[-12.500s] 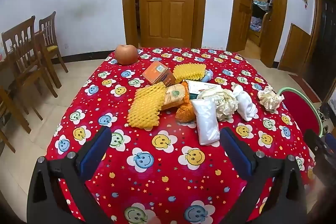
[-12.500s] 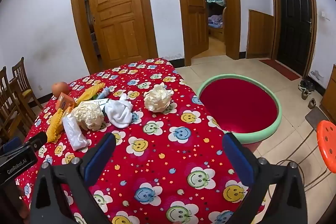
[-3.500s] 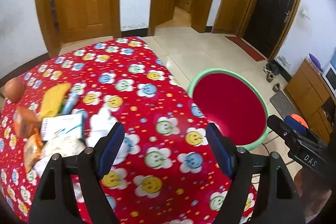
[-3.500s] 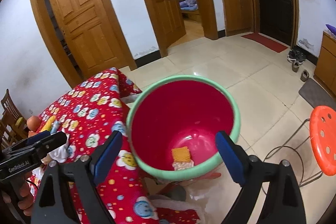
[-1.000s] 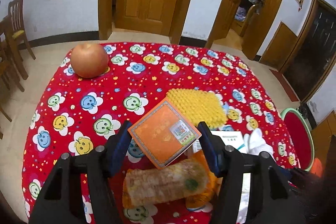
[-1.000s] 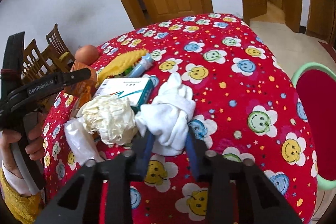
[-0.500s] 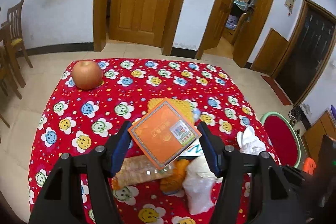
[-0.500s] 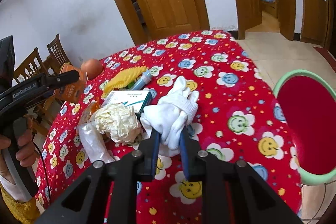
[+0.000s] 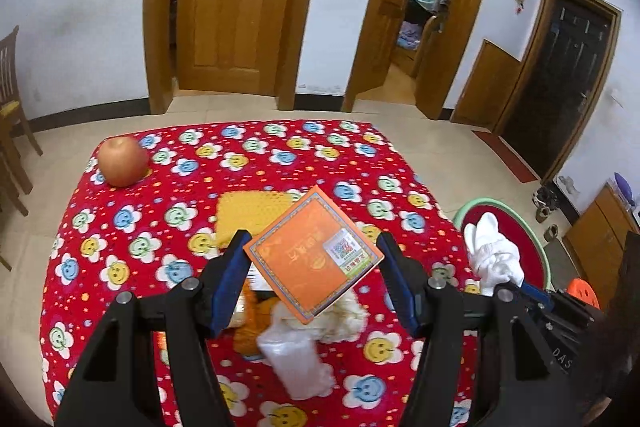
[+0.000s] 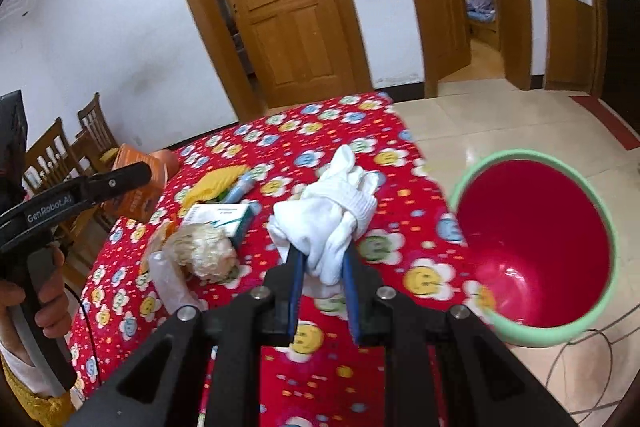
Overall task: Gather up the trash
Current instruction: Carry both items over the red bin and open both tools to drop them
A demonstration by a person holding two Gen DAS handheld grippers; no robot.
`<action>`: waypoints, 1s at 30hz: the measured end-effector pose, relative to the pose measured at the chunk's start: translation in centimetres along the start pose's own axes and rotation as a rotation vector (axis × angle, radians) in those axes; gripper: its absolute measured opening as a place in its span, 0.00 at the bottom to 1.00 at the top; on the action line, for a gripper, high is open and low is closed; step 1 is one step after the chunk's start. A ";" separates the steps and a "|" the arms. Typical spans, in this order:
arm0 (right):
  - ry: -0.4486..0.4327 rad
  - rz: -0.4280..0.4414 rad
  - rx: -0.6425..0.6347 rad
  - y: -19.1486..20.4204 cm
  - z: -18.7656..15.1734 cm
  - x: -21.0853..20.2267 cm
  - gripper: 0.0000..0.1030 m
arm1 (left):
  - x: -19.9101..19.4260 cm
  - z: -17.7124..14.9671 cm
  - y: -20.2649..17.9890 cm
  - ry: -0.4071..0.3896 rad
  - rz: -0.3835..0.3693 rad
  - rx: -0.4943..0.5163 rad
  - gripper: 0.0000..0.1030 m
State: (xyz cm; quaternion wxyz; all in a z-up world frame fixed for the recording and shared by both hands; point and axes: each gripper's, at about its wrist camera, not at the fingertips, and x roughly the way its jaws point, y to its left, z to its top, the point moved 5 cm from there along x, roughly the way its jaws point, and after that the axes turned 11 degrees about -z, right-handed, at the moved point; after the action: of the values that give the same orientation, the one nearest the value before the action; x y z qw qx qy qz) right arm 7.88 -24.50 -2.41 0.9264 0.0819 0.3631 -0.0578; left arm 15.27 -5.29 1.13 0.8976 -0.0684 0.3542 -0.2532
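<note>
Left gripper (image 9: 314,265) clamps an orange box (image 9: 314,259) above the red smiley-print tablecloth (image 9: 168,227), an apple (image 9: 122,162) beyond.

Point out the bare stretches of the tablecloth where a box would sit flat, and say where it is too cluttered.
Bare cloth: the far strip of the table between the apple and the far right corner, and the left side beside the yellow foam net. Crowded: the near middle, where the crumpled paper, the plastic bag and the white-and-teal box bunch together.
</note>
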 end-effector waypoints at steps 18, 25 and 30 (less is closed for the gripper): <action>-0.033 -0.152 0.129 -9.4 -0.3 -2.0 0.20 | 4.2 0.0 -9.1 0.077 -0.119 0.139 0.62; -0.028 -0.209 0.168 -13.0 -0.8 -2.0 0.20 | 6.5 -0.5 -12.4 0.120 -0.166 0.179 0.62; -0.012 -0.240 0.200 -15.5 -1.2 -1.3 0.20 | 8.4 -1.0 -14.6 0.154 -0.199 0.203 0.62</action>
State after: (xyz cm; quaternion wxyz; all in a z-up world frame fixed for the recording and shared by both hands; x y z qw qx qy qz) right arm 3.51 -39.40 -4.12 0.9021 0.1295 0.3572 -0.2045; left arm 13.87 -22.10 -0.31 0.8405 0.0077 0.3862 -0.3800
